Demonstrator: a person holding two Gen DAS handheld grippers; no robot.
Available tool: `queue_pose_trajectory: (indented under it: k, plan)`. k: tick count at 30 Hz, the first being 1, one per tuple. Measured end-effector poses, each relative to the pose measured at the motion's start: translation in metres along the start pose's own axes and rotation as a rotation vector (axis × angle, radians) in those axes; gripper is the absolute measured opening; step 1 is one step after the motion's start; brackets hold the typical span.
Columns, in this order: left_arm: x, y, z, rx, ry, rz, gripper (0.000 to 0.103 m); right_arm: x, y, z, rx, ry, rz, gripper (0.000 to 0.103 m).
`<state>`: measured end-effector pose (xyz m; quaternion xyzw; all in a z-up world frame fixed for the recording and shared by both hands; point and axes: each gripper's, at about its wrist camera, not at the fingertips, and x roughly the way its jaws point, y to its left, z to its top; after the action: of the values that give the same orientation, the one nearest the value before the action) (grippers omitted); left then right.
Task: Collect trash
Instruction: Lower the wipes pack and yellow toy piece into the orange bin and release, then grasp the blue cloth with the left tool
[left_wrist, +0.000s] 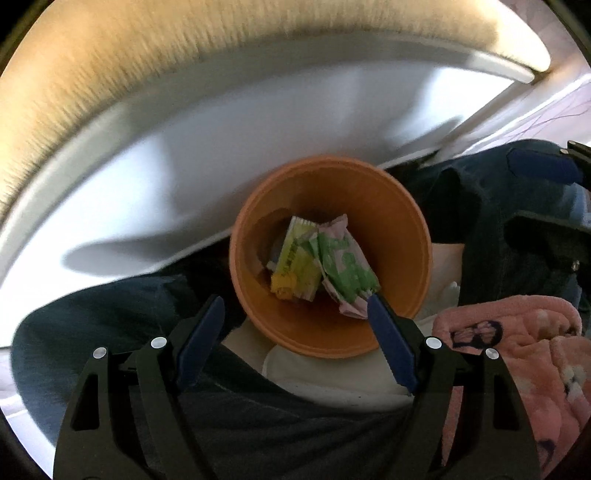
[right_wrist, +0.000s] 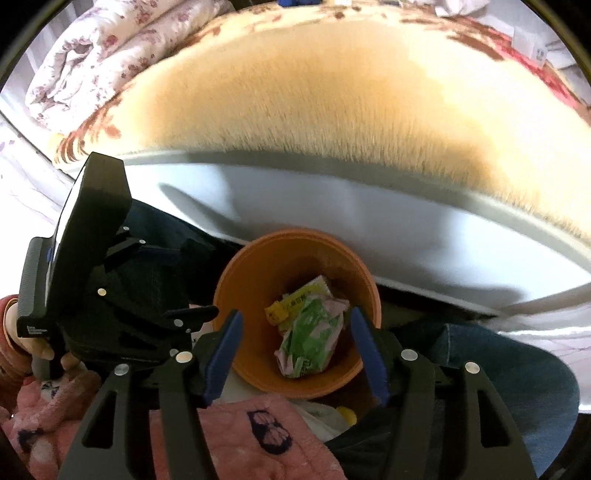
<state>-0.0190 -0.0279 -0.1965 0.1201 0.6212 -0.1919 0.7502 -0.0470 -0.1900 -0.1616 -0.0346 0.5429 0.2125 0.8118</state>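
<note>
Right wrist view: a tan fuzzy blanket (right_wrist: 314, 110) covers the bed, whose white side (right_wrist: 369, 225) runs behind everything. Below it, jeans-clad legs (right_wrist: 517, 369) and a pink fleece sleeve (right_wrist: 240, 435) crowd an orange bin (right_wrist: 258, 258) standing between them. In the bin lie a green-and-pink wrapper (right_wrist: 310, 339) over a yellow wrapper (right_wrist: 280, 310), both crumpled. The right gripper (right_wrist: 295, 328) hangs above the bin, jaws apart, holding nothing. The left gripper (left_wrist: 295, 306) is likewise spread wide and empty over the bin's near rim.
</note>
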Motion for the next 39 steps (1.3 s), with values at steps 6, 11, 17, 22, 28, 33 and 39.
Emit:
queue_pose_trajectory:
  k: [6, 11, 17, 22, 28, 33, 39]
  plan:
    - [-0.064, 0.01, 0.018, 0.009, -0.176, 0.008, 0.078, -0.043, -0.005, 0.019, 0.01, -0.144, 0.008, 0.064]
    - [-0.119, 0.034, 0.052, -0.019, -0.347, 0.024, 0.085, -0.068, -0.01, 0.041, 0.011, -0.248, 0.004, 0.066]
    - [-0.15, 0.084, 0.127, -0.13, -0.453, 0.04, 0.087, -0.071, -0.02, 0.062, 0.03, -0.285, 0.033, 0.067]
    - [-0.157, 0.131, 0.209, -0.201, -0.517, 0.105, 0.087, -0.065, -0.027, 0.083, 0.035, -0.286, 0.049, 0.068]
    - [-0.136, 0.174, 0.302, -0.243, -0.509, 0.157, 0.087, -0.058, -0.039, 0.106, 0.043, -0.284, 0.055, 0.069]
    - [-0.119, 0.208, 0.364, -0.319, -0.519, 0.166, 0.087, -0.045, -0.047, 0.12, 0.039, -0.262, 0.063, 0.069]
    - [-0.095, 0.253, 0.428, -0.461, -0.509, 0.144, 0.087, -0.037, -0.052, 0.131, 0.02, -0.233, 0.047, 0.069]
